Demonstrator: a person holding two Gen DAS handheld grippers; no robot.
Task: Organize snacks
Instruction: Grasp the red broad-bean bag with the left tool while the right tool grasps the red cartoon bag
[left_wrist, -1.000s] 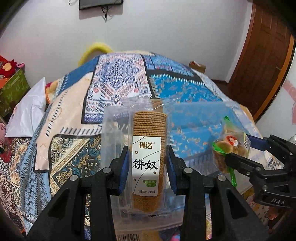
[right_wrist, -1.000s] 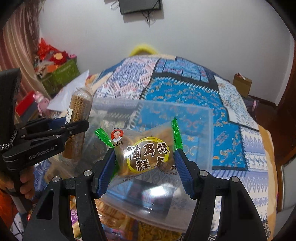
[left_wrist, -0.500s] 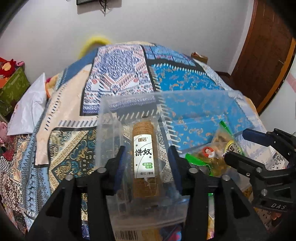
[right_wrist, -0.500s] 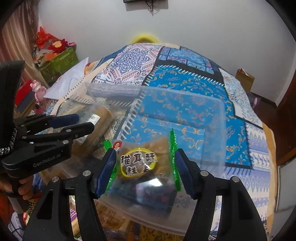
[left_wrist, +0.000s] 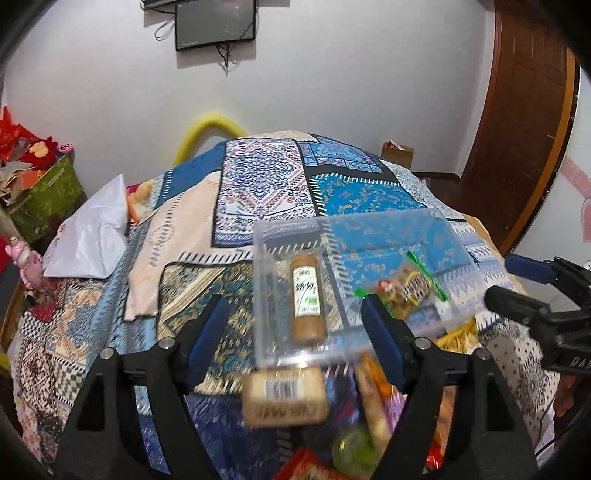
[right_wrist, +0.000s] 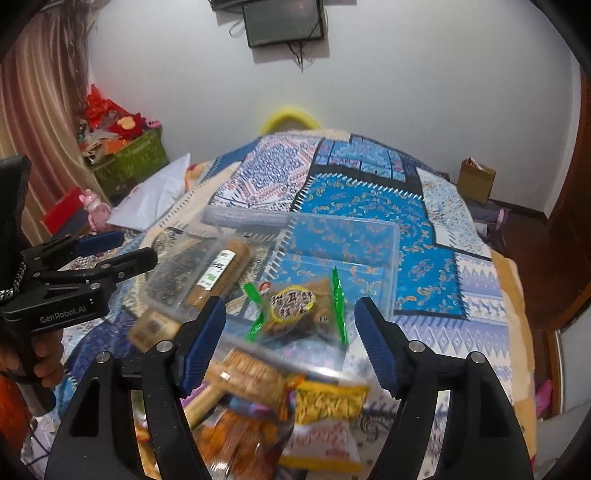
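A clear plastic bin (left_wrist: 447, 236) (right_wrist: 395, 240) sits on the patterned bedspread. Inside it lie a brown biscuit roll with a white label (left_wrist: 306, 295) (right_wrist: 218, 275) at the left and a green-edged pastry pack (left_wrist: 406, 286) (right_wrist: 295, 308) at the right. My left gripper (left_wrist: 293, 328) hovers in front of the bin, its jaws opening, with nothing pressed between the pads. My right gripper (right_wrist: 288, 336) hangs just in front of the pastry pack, jaws also opening and clear of it. Each gripper shows in the other's view at the edge (left_wrist: 535, 295) (right_wrist: 92, 262).
Loose snack packs lie in a pile in front of the bin: a barcode-labelled biscuit pack (left_wrist: 284, 398), a yellow pack (right_wrist: 328, 400) and orange snacks (right_wrist: 240, 432). A white pillow (left_wrist: 92, 229) and a green crate (right_wrist: 129, 162) lie at the left. A wooden door (left_wrist: 528, 110) stands at the right.
Both grippers let go: the biscuit roll and the pastry pack now lie in the bin. Both grippers opened, drew back and rose away from it.
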